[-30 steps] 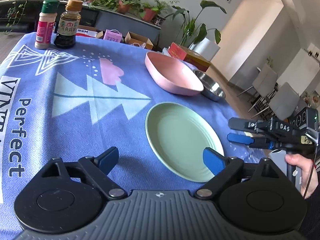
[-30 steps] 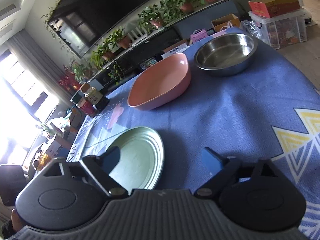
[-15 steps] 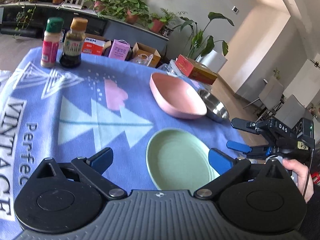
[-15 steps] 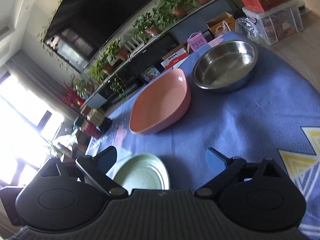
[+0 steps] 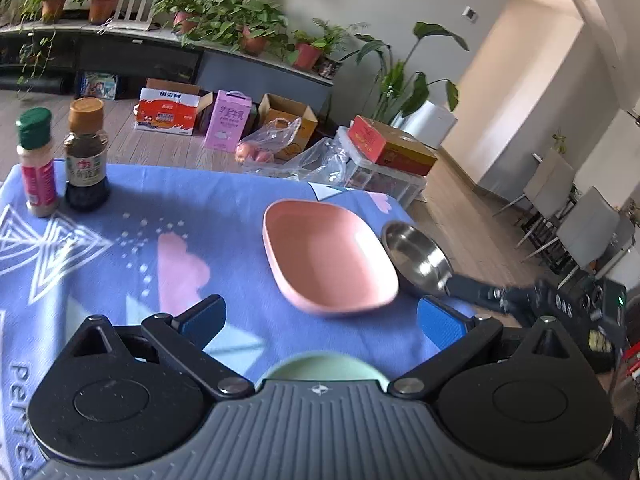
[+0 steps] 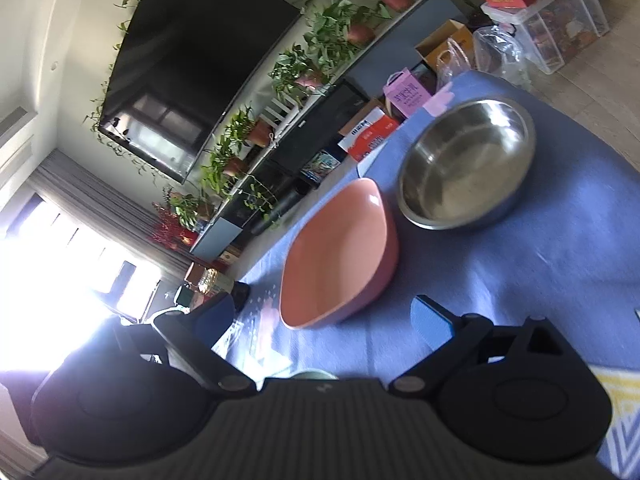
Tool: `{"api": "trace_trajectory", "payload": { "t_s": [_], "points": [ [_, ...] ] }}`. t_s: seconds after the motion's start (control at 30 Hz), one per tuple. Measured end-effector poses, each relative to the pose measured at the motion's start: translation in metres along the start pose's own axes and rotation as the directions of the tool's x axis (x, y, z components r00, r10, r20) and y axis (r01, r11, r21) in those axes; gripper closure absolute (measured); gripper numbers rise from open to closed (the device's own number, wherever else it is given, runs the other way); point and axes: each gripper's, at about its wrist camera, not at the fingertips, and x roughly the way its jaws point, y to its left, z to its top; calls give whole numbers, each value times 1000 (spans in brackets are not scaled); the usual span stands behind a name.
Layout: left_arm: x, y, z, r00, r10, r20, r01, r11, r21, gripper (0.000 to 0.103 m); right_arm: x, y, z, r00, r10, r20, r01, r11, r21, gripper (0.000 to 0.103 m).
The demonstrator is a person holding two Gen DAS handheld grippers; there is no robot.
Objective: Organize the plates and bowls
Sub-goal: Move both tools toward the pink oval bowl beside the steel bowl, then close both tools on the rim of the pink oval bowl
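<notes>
A pink bowl [image 5: 328, 256] sits on the blue tablecloth [image 5: 140, 248], with a steel bowl [image 5: 418, 258] just to its right. A green plate [image 5: 320, 366] shows only as a sliver under my left gripper's body. My left gripper [image 5: 320, 316] is open and empty, raised above the cloth short of the pink bowl. In the right wrist view the pink bowl [image 6: 340, 256] and the steel bowl [image 6: 466, 166] lie ahead. My right gripper [image 6: 324, 316] is open and empty, near the pink bowl's near edge. It also shows blurred in the left wrist view [image 5: 480, 292].
Two seasoning bottles [image 5: 64, 160] stand at the far left of the table. Boxes, bags and a plastic bin [image 5: 384, 172] lie on the floor beyond the far table edge. A plant shelf and a TV [image 6: 192, 60] line the wall. Chairs [image 5: 580, 220] stand at the right.
Both grippers have moved forward and tilted up toward the bowls. The green plate has slid from mid view to under the gripper bodies. The right gripper has advanced toward the steel bowl.
</notes>
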Motion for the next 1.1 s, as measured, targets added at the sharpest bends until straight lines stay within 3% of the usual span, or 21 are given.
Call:
{"api": "trace_trajectory", "payload": {
  "t_s": [0.3,0.43,0.57,0.8,0.87,1.03,1.1],
  "points": [
    [42,-2,5,999,48,-25,-49,999,-8,4,18,1,2,999,-38,-30,36,997,-68,0],
    [54,3,6,999,43,-28,-45,997,-57,6,21,-3,8,999,-27,-28,26,998,-58,0],
    [65,2,8,997,67,-39,-69,997,-45,9,27,-8,8,999,-26,-38,25,999,-47,0],
    [81,5,8,995,82,-55,-85,995,-54,18,32,-15,7,998,-22,-56,20,999,-47,11],
    [85,4,6,995,85,-56,-88,995,-49,22,31,-15,6,999,-19,-48,16,999,-51,17],
    [95,4,2,990,112,-88,-115,993,-29,61,34,-19,5,998,-39,-47,36,998,-58,40],
    [98,5,0,988,125,-91,-129,991,-30,71,36,-22,5,998,-43,-42,41,998,-53,50]
  ]
}}
